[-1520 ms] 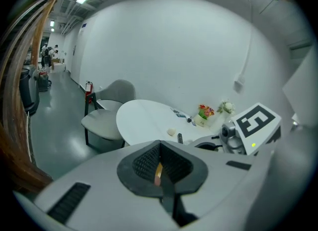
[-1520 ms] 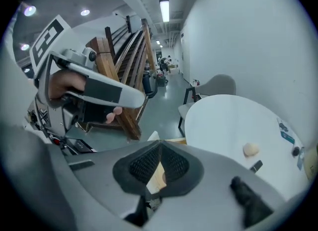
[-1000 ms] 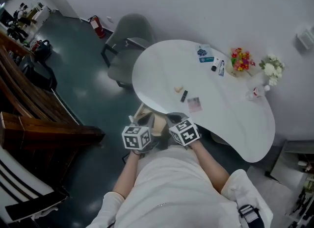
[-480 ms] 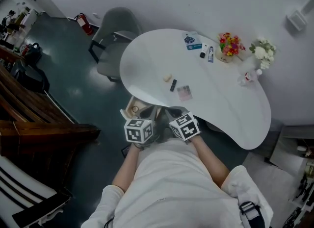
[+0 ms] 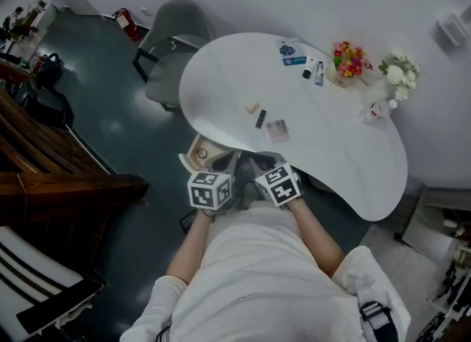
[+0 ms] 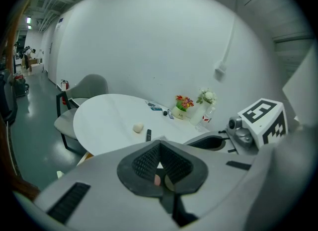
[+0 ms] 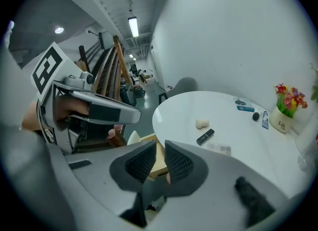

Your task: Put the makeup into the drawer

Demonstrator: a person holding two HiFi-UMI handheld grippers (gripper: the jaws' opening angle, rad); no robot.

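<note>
On the white table (image 5: 346, 149) lie a beige sponge (image 5: 252, 107), a black lipstick tube (image 5: 260, 118) and a small eyeshadow palette (image 5: 277, 131). Under the table's near edge a wooden drawer (image 5: 197, 154) stands pulled out. Both grippers hover side by side just in front of it. My left gripper (image 5: 223, 165) (image 6: 159, 142) is shut, its pads meeting at the tips with nothing in them. The jaws of my right gripper (image 5: 257, 165) (image 7: 159, 143) have just been opening; a narrow gap shows between the pads, with only the drawer's wood (image 7: 158, 159) behind it.
A grey chair (image 5: 173, 39) stands at the table's far left. At the back right of the table are a flower pot (image 5: 348, 59), white flowers (image 5: 397, 72), a bottle (image 5: 375, 110) and small cosmetics (image 5: 309, 68). Dark wooden stairs (image 5: 51, 164) fill the left.
Both grippers have shifted a little toward the table's edge and the open drawer. More of the drawer now shows to the left of the left gripper.
</note>
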